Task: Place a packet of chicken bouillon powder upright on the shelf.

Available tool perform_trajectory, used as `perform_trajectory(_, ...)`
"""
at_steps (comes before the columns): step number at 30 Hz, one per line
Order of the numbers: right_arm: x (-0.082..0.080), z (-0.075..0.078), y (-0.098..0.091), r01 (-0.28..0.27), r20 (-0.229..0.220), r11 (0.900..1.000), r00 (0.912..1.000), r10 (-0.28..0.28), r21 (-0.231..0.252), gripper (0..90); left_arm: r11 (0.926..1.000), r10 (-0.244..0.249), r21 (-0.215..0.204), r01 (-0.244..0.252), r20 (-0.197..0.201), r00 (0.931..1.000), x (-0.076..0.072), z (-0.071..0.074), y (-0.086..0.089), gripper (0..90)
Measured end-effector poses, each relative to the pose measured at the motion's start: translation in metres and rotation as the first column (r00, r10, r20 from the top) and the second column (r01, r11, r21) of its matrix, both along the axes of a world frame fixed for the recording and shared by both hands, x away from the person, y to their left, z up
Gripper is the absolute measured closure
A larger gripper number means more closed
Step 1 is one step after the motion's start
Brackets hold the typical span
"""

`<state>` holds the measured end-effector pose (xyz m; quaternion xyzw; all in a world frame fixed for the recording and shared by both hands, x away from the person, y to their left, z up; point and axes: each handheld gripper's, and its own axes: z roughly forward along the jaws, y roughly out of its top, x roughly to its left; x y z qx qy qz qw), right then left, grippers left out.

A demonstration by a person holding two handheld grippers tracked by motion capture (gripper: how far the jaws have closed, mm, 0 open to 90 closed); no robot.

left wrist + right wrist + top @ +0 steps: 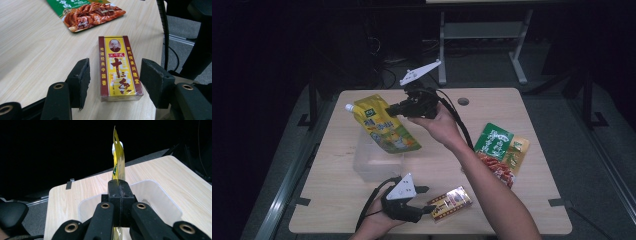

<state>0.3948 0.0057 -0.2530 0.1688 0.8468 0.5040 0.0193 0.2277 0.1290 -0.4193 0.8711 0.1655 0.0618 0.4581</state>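
Table (522,210): light wood top; it carries the bin, a green-and-red snack packet (500,152) on its right part, and the box near the front edge.
Clear plastic bin (374,165): sits left of centre, open side up; the right gripper view shows its rim (160,187) directly below the held pouch, and the part of its inside in view looks empty.
Yellow spout pouch (384,129): lifted off the table, tilted, white cap toward the upper left, hanging over the bin.
Right gripper (393,110): jaws pressed together, pinching the pouch by its edge (119,165).
Seasoning box (119,70): red-and-yellow carton lying flat on the table near the front edge.
Left gripper (115,83): jaws spread, one pad on each side of the box, neither pad touching it.
Step in hand: judged to be the carry of the pouch to the bin, with the box lined up as the following pick.
Next move: likely lower the pouch into the bin, then part the right jaws; the left jaws need to close squarely on the box's long sides before any lift.
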Motion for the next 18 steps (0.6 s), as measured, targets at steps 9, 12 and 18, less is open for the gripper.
perform_trajectory(9, 0.009, -0.028, 0.027, -0.022, -0.059, 0.9996, 0.998, 0.02, -0.019, 90.0, 0.9999, -0.007, 0.014, 0.007, -0.001, 1.0, -0.001, -0.002, -0.001, 41.0)
perform_trajectory(12, 0.012, -0.038, 0.032, -0.023, -0.054, 0.9993, 0.9983, 0.021, -0.03, 90.0, 0.9996, -0.011, 0.025, 0.011, 0.0, 0.9999, -0.001, -0.002, -0.001, 41.0)
perform_trajectory(18, 0.015, -0.056, 0.033, -0.003, -0.074, 0.9993, 0.9972, 0.0, -0.038, 90.0, 0.9996, -0.016, 0.025, 0.016, -0.004, 0.9999, -0.002, -0.003, -0.002, 41.0)
